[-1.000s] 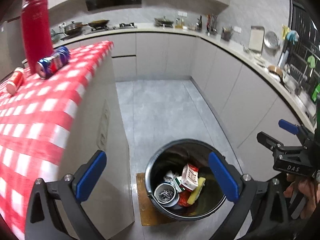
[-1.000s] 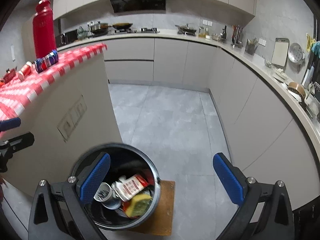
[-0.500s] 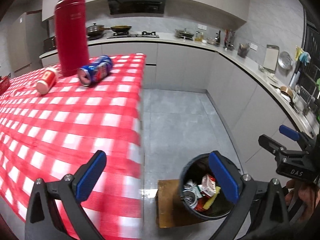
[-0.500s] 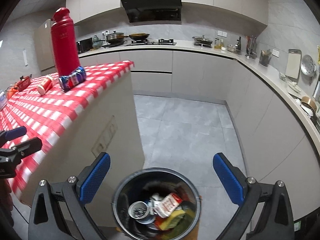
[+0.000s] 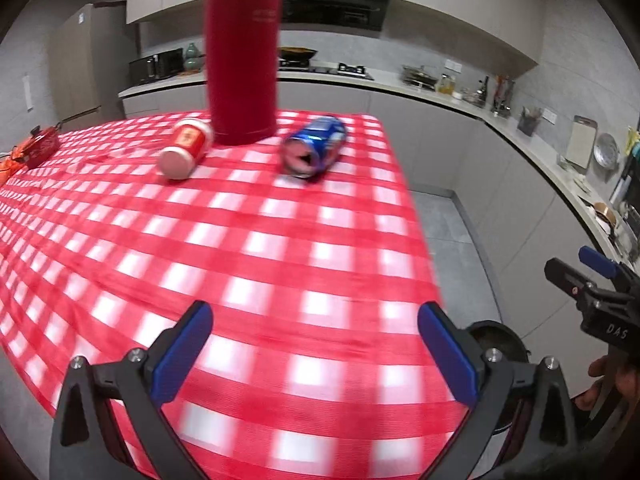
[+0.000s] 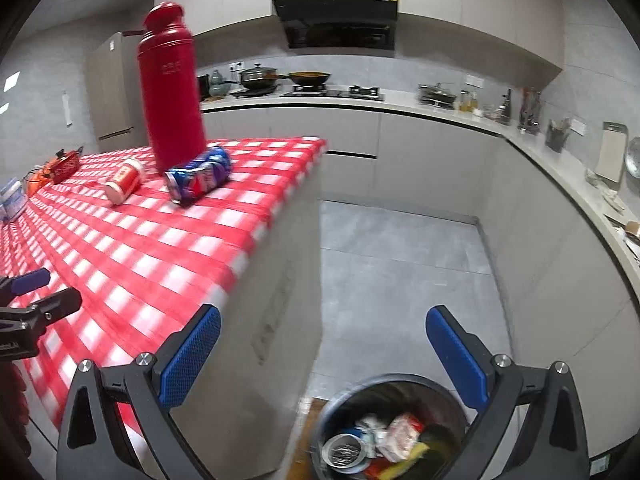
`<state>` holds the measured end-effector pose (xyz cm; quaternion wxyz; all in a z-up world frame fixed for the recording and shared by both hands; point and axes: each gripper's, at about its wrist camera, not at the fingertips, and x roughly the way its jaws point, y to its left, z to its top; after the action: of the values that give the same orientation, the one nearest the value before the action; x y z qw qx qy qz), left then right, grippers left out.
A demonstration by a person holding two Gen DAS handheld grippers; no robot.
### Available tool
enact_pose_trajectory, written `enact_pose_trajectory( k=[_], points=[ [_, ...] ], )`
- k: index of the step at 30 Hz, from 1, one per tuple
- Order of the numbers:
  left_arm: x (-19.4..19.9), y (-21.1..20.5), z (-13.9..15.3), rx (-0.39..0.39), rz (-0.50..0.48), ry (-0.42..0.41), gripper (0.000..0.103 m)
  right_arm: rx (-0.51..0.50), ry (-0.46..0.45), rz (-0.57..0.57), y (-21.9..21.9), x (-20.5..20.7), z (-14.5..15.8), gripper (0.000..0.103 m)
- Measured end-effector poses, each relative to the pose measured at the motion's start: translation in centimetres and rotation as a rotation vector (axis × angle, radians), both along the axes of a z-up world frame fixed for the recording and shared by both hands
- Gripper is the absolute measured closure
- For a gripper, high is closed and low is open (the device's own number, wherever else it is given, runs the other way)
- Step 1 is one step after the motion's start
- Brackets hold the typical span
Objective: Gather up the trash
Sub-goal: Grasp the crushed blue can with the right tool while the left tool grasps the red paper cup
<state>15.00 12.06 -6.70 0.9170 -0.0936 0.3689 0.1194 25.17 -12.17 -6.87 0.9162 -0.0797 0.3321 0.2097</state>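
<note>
A crushed blue can (image 5: 316, 146) (image 6: 199, 174) lies on its side on the red checked tablecloth (image 5: 256, 248) (image 6: 132, 240), beside a small red-and-white bottle (image 5: 185, 148) (image 6: 124, 180) that also lies flat. My left gripper (image 5: 314, 354) hovers open over the table's near part, well short of both. My right gripper (image 6: 322, 354) is open and empty above the floor beside the table, over a dark bin (image 6: 394, 428) (image 5: 498, 344) holding several pieces of trash.
A tall red flask (image 5: 242, 48) (image 6: 172, 88) stands upright just behind the can and bottle. Red items (image 5: 38, 146) lie at the table's far left. Kitchen counters (image 6: 560, 168) run along the back and right walls, with grey floor (image 6: 392, 264) between.
Both grippers rose and swung left from above the bin toward the table. The left view now looks across the tablecloth at the can and bottle. Both stayed open and empty.
</note>
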Motion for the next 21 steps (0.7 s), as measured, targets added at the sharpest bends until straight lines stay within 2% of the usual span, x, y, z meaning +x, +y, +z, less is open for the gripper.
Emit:
enact_pose_trajectory(
  k=[11, 21],
  points=[
    [0.3, 9.4, 0.5, 0.014, 0.038, 0.015, 0.000, -0.013, 0.045, 0.046, 10.1, 0.3, 0.9, 0.000],
    [3.8, 16.0, 0.3, 0.026, 0.042, 0.021, 0.001, -0.002, 0.073, 0.037, 16.9, 3.6, 0.9, 0.000]
  ],
)
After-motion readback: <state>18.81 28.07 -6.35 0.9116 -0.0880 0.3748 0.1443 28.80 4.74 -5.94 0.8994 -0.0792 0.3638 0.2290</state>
